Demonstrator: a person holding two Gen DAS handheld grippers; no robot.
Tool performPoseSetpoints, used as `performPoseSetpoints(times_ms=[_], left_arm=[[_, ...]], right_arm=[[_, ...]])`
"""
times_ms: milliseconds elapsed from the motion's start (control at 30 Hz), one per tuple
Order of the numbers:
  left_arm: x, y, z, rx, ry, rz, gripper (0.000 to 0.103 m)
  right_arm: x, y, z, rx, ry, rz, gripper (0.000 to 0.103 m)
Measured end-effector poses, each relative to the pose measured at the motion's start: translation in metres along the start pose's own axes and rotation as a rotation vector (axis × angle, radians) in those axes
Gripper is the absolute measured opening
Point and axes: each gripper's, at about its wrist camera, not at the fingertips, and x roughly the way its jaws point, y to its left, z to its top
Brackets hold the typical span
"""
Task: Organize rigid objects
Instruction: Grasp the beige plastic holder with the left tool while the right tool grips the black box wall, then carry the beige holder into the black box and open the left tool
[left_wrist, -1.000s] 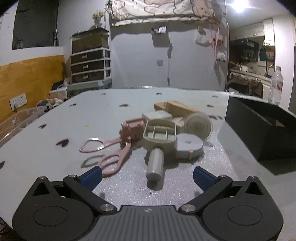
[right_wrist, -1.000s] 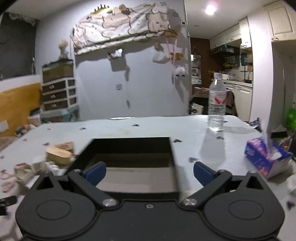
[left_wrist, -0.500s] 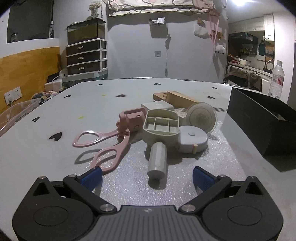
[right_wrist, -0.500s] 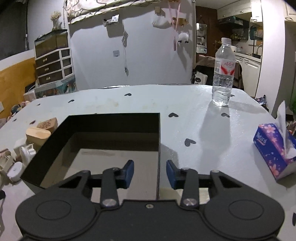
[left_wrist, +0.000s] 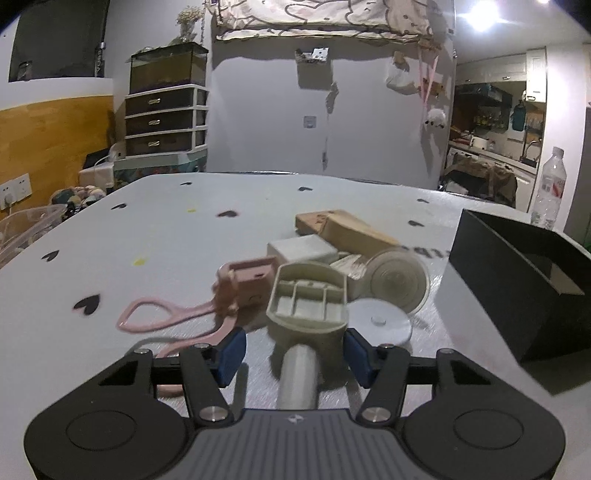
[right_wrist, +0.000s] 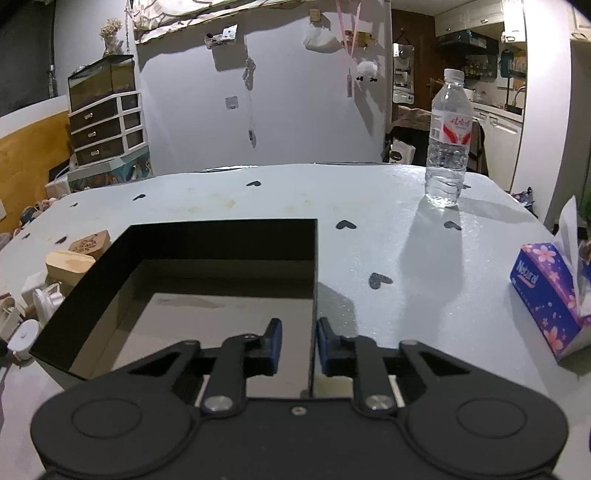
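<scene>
Left gripper (left_wrist: 293, 356), left wrist view: blue pads half closed and just been closing, set either side of a beige brush-like tool with a grey cylindrical handle (left_wrist: 297, 376); the right pad lies at or against the tool's neck, the left pad stands clear of it, so no firm grip is shown yet. The handle's long axis runs straight back toward the camera, in line with the fingers, and the ribbed head (left_wrist: 308, 301) points away; the coming squeeze is judged to fall across the neck, square to that axis. Listed beyond it on the grey table (left_wrist: 166, 229): one pair of pink scissors (left_wrist: 166, 317) to the left, one pink block (left_wrist: 251, 284), one white round tape measure (left_wrist: 380, 321) touching the tool's right side, one cream disc (left_wrist: 399, 278) on edge, one white box (left_wrist: 301, 249), two wooden blocks (left_wrist: 351, 230). One black box (left_wrist: 517, 280) stands to the right, apart from the heap, with one water bottle (left_wrist: 550, 188) behind it. Right gripper (right_wrist: 298, 345), right wrist view: pads nearly shut and just been closing, straddling the black box's right wall, one pad inside and one outside; whether they pinch the wall cannot be told. The box interior appears bare. The heap lies at the far left edge, so the left hand is the nearer to it. Also counted: one tissue pack (right_wrist: 550, 291) at right.
</scene>
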Motion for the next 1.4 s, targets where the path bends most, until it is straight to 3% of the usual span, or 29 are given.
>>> performPoseSetpoints(times_ms=[200, 267, 367, 533, 733, 933, 1233, 1300, 1400], left_arm=[[0.010, -0.001, 0.007, -0.020, 0.006, -0.026, 0.059], [0.012, -0.001, 0.007, -0.028, 0.007, -0.033, 0.059], [0.011, 0.000, 0.006, -0.037, 0.004, -0.039, 0.050], [0.006, 0.001, 0.008, -0.054, 0.010, -0.033, 0.050], [-0.013, -0.005, 0.024, -0.112, -0.040, -0.064, 0.050], [-0.026, -0.035, 0.047, -0.164, -0.077, -0.194, 0.050], [-0.012, -0.120, 0.087, -0.130, -0.114, -0.382, 0.050], [-0.001, -0.137, 0.094, -0.127, -0.096, -0.413, 0.050], [0.024, -0.166, 0.102, -0.154, -0.005, -0.489, 0.050]], right_arm=[[0.001, -0.003, 0.000, 0.019, 0.001, -0.015, 0.007], [0.001, -0.003, 0.000, 0.014, 0.001, -0.021, 0.006], [0.001, -0.002, -0.001, 0.008, -0.002, -0.028, 0.005], [0.000, -0.001, -0.003, 0.023, -0.016, -0.037, 0.004], [-0.001, 0.003, -0.006, 0.013, -0.031, -0.058, 0.003], [-0.001, 0.008, -0.009, -0.020, -0.061, -0.086, 0.003], [-0.003, 0.005, -0.014, 0.026, -0.099, -0.080, 0.003], [-0.002, 0.004, -0.014, 0.039, -0.104, -0.074, 0.003], [-0.002, 0.004, -0.014, 0.049, -0.110, -0.074, 0.003]])
